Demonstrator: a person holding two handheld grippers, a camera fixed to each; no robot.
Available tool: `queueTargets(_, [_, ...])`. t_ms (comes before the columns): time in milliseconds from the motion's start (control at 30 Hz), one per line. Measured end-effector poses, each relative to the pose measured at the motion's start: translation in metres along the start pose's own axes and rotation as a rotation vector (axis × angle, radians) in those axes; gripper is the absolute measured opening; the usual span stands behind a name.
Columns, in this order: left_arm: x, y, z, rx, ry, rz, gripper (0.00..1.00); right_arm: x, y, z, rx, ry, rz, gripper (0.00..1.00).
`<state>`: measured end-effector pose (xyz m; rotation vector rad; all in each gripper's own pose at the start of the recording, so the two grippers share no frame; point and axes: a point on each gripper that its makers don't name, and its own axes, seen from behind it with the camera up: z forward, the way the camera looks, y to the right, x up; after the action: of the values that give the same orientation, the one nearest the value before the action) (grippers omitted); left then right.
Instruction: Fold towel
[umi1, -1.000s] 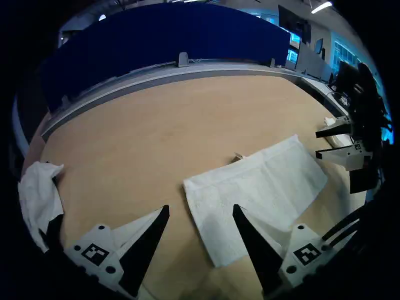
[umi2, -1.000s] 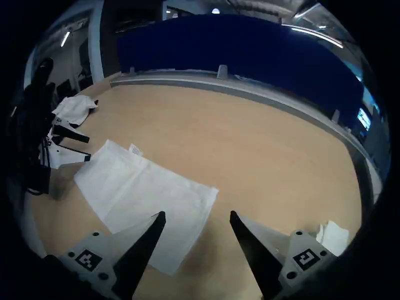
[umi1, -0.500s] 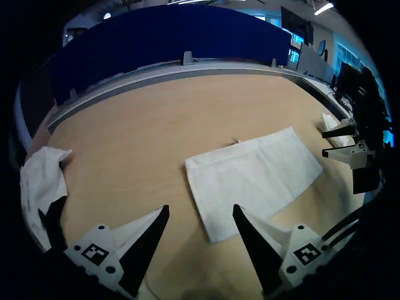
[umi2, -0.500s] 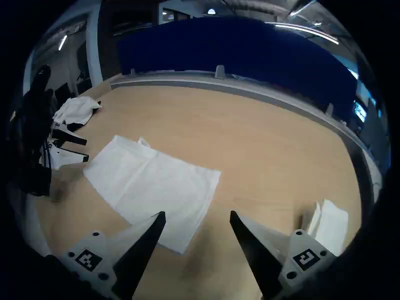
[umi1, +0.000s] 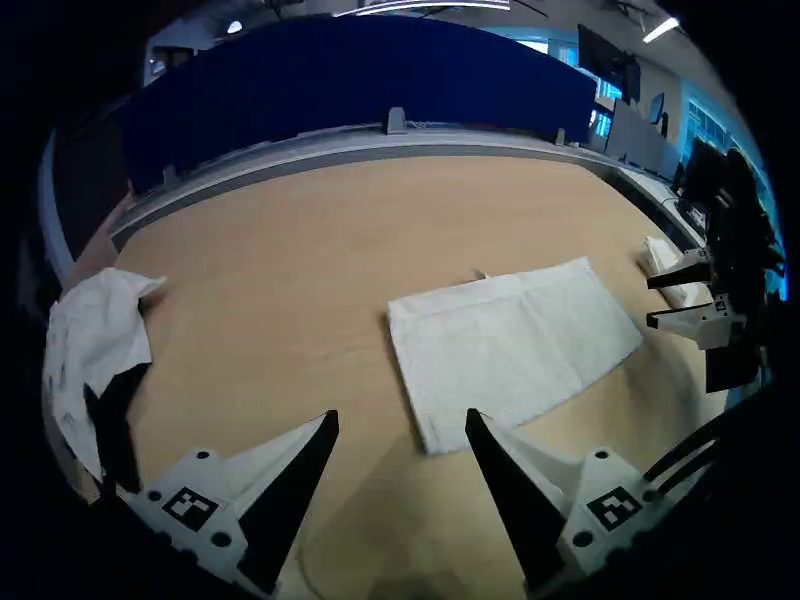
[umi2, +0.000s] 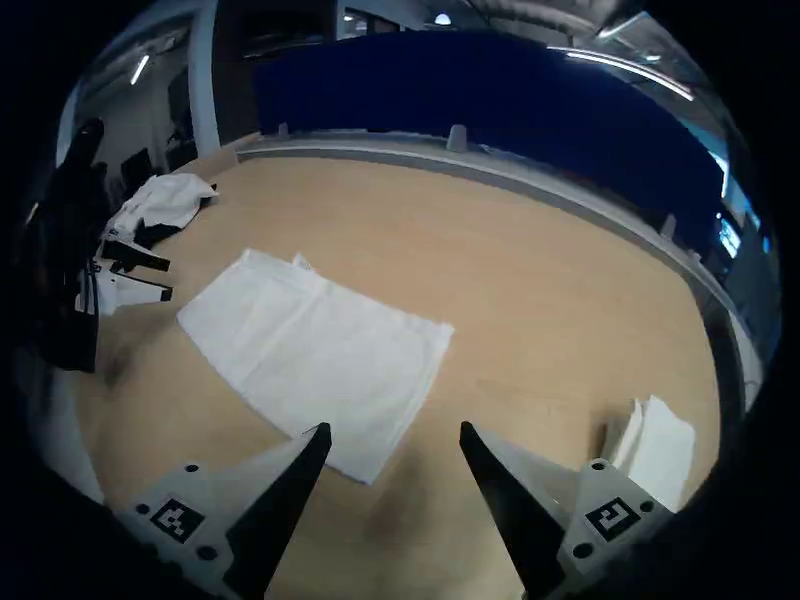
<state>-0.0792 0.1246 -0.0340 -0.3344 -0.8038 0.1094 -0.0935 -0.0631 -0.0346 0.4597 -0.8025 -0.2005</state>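
Left gripper (umi1: 400, 414), in the left gripper view: held level and low over the wooden table (umi1: 280, 260), its two fingers spread wide with nothing between them, tips reaching to the near edge of the white towel (umi1: 515, 345). Right gripper (umi2: 393, 427), in the right gripper view: equally wide open and empty, aimed at the towel's near corner from the opposite side. The towel lies flat on the table as one rectangle, a small tag showing at its far edge, and both grippers are clear of it. Each gripper also appears in the other's view, raised off a short end of the towel with fingers parted and pointing toward it; the hand behind is a dark shape too dim to make out. A crumpled white cloth (umi1: 95, 330) lies well apart from the towel past its left-gripper end, and a folded white stack (umi2: 660, 445) sits near the other end. Beyond the towel, a blue partition (umi1: 350, 70) lines the table's far edge.
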Motion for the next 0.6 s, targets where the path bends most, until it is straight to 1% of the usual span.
queueTargets(200, [-0.011,-0.008,-0.019,0.032,0.009,-0.029,0.94,-0.006,-0.005,0.001,0.035,-0.024,-0.046,1.00])
queueTargets(600, [-0.039,-0.021,-0.062,0.091,0.013,-0.080,0.94,-0.019,-0.012,0.002,0.073,-0.066,-0.127,1.00])
